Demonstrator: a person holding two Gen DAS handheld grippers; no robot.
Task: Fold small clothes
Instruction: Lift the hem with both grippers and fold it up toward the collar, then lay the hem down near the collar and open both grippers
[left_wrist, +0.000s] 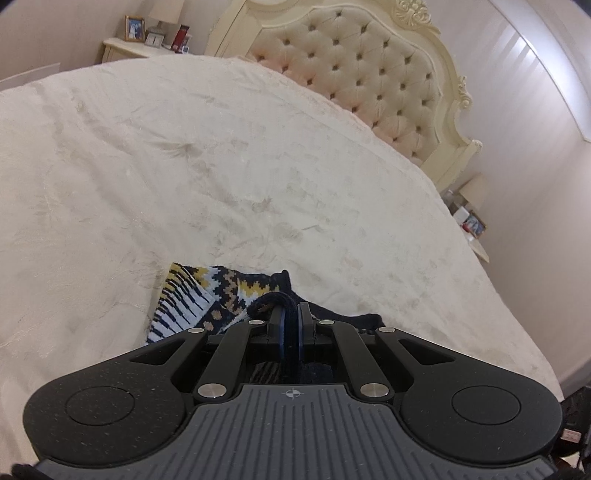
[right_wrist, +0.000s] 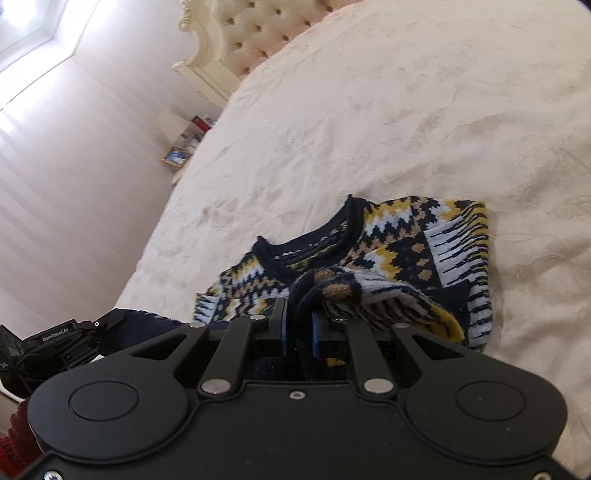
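Up close in the left wrist view, the left gripper pinches the dark hem of the patterned knit sweater lying on the cream bedspread. Over in the right wrist view, the right gripper clamps a folded edge of it, collar facing the tufted headboard.

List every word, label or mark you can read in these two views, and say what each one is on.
"GenRobot.AI": white print on the black device at the left edge of the right wrist view; the small letters are hard to make out.
Crosshair mark, no letters: on the grey ribbed plate of the left tool.
Red box and photo frames on the nightstand: too small to read.
Sweater: pattern only, no text.
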